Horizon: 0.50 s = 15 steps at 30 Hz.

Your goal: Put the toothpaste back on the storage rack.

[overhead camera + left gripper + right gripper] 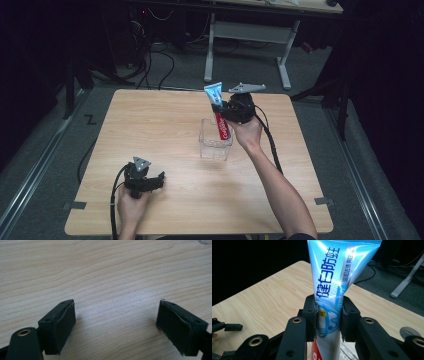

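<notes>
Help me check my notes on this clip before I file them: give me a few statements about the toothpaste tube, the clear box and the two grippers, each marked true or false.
1. The right gripper is clamped on the toothpaste tube. True.
2. The tube lies flat on the table. False: it is held upright above the clear box.
3. The left gripper is open with nothing between its pads. True.
4. The left gripper rests inside the clear box. False: it is apart from it, near the table's front edge.
5. The tube's flat crimped end points up. True.
</notes>
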{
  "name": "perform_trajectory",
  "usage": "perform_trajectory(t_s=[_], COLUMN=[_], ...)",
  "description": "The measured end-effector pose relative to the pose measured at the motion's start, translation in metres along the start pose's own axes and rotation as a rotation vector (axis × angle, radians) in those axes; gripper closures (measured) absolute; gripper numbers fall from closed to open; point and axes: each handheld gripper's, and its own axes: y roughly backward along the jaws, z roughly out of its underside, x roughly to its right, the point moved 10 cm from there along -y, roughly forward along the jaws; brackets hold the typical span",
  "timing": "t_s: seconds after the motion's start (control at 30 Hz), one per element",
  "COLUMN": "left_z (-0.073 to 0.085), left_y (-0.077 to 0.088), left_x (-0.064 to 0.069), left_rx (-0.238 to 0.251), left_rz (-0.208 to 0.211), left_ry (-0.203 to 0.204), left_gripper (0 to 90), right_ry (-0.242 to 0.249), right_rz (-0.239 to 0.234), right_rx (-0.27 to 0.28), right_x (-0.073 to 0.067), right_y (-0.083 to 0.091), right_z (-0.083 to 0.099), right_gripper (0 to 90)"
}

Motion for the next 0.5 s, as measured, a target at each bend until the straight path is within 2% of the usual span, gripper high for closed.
perform_trajectory(t_s=[0.5], left_z=[0.0], left_y=[0.0], left_x=[0.0], left_rx=[0.0], left_rz=[0.0], left_ry=[0.0], left_gripper=[16.0], right_ry=[0.009], right_rz=[-0.003], right_rx=[-0.031], right_x=[-0.003], right_y=[-0.011], right_z=[0.013], right_gripper=[70.1])
